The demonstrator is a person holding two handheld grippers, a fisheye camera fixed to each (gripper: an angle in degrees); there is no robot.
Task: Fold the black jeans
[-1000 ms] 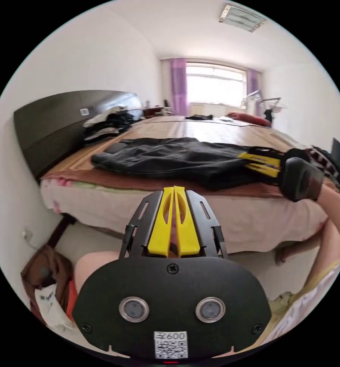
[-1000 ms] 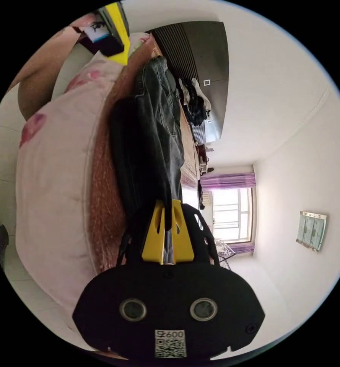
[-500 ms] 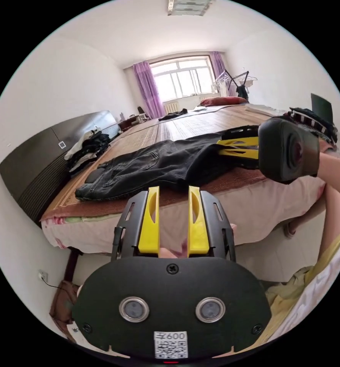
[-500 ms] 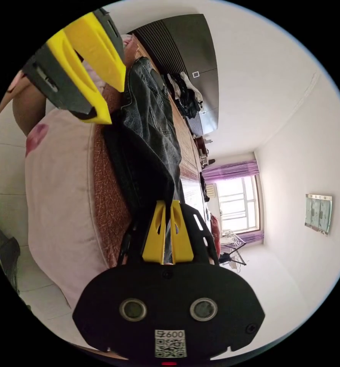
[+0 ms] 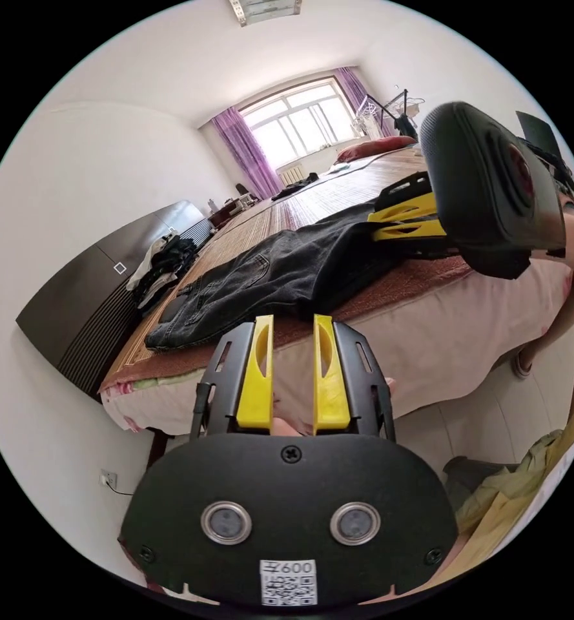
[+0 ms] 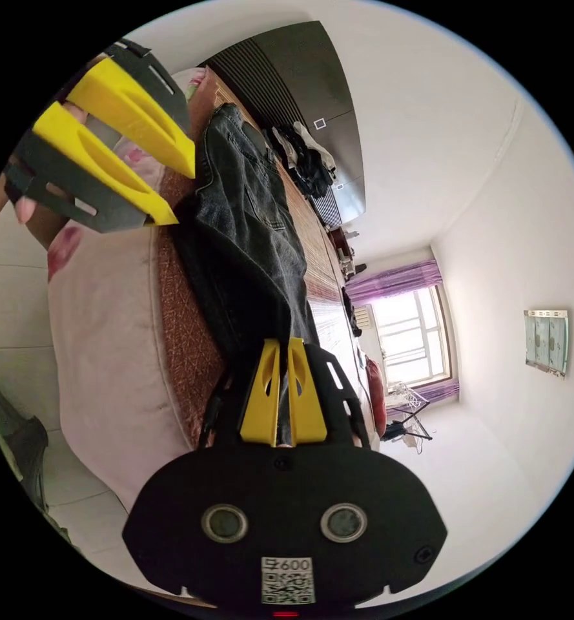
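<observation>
Jeans lie flat on the bed at twelve o'clock in your left gripper view; your left gripper hangs short of the mattress edge, jaws apart, gripping nothing. At two o'clock, your right gripper bites the denim. Right gripper view: your right gripper is clamped on the jeans, left gripper at ten o'clock beside them.

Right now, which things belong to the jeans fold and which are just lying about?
Job:
- black jeans on the bed
- right gripper, jaws closed on the jeans' edge
- left gripper, jaws open, short of the jeans

Lying about:
- clothes pile at the headboard
- red pillow
- drying rack
</observation>
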